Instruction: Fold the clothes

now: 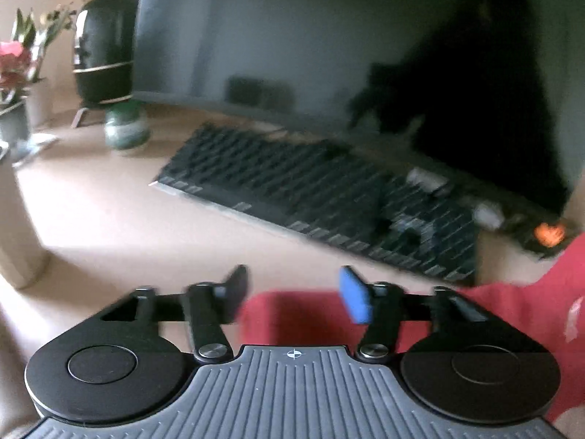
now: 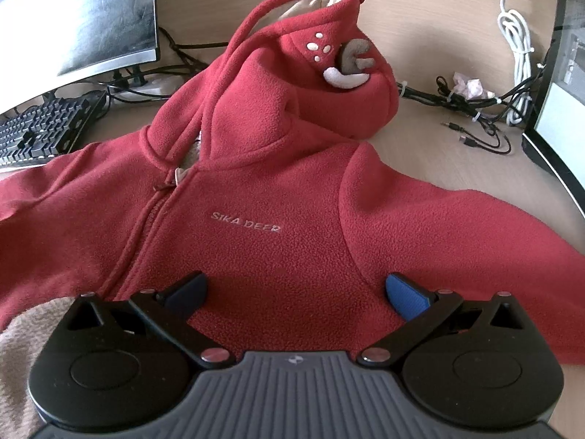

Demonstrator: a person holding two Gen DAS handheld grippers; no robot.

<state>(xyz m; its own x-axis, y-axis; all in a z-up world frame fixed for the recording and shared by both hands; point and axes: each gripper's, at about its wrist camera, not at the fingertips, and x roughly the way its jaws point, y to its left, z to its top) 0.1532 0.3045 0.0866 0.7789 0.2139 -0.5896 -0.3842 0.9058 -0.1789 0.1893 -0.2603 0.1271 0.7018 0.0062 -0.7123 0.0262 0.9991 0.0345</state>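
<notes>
A red fleece hoodie [image 2: 278, 190] lies front-up on a light wooden desk [image 2: 438, 146], zipped, its sleeves spread to either side and its hood [image 2: 329, 69] standing bunched at the far end, with small pale spots and a grey-and-white felt patch sewn on it. Pale lettering runs across the chest. By way of containers, the left camera's blurred view shows a green jar [image 1: 126, 128] on the desk and a pot of flowers [image 1: 16, 73] at the far left; what the jar holds cannot be told. A black keyboard [image 1: 329, 201] lies slantwise before a dark monitor [image 1: 292, 36], and a tangle of cables [image 2: 475, 106] lies beyond the hood. The right gripper [image 2: 296, 292] points down over the hoodie's chest, its jaws spread wide with fabric beneath them but nothing pinched. The left gripper [image 1: 292, 292] hangs above the end of a red sleeve [image 1: 303, 314], angled down towards the keyboard; its jaws stand apart and clasp nothing, the sleeve lying below them.
</notes>
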